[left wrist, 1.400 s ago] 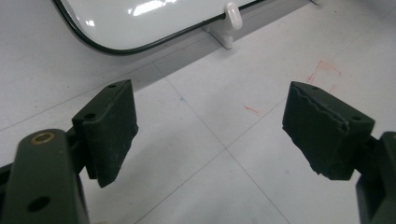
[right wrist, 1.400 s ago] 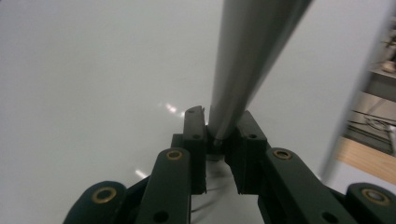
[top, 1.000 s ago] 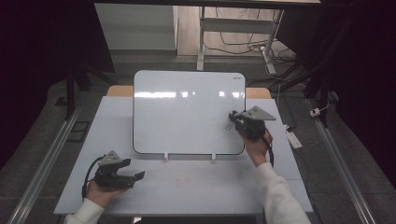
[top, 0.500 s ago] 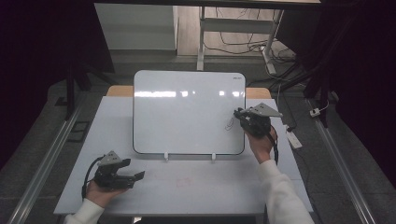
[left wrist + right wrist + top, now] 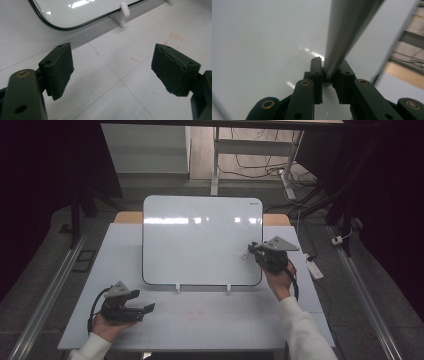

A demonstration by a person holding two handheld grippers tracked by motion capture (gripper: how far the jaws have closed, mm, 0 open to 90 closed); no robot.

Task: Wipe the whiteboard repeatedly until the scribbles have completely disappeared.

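The whiteboard (image 5: 202,240) serves as the landmark: a glossy white rectangle with rounded corners and a thin dark rim, tilted back on the pale, matte worktop (image 5: 210,320) and propped on two small white plastic feet (image 5: 177,287) along its lower edge.

Left of and below the board's lower left corner, the left tongs (image 5: 145,309) rest on the worktop in the person's left hand (image 5: 107,325), with a black cable looping from their back and a grey three-cornered plate on top. In the left gripper view the left tongs (image 5: 112,72) stand wide apart with nothing between them; their black pads (image 5: 61,70) are blocky, dull and rubbery, the one on the right chipped and wavy along its edge. Beyond them lie the board's rounded corner (image 5: 75,12), one white foot (image 5: 123,11), thin seams crossing the worktop, and faint red marks (image 5: 172,40).

Toward the board's right edge, about halfway up, the right tongs (image 5: 252,251) sit against the surface, held by the right hand (image 5: 280,277) with its white sleeve (image 5: 305,330). In the right gripper view the right tongs (image 5: 329,75) are closed narrowly on a smooth grey cylindrical marker (image 5: 347,30), which runs up and away from the jaws in front of the shiny board face (image 5: 262,37). Its tip is out of frame.
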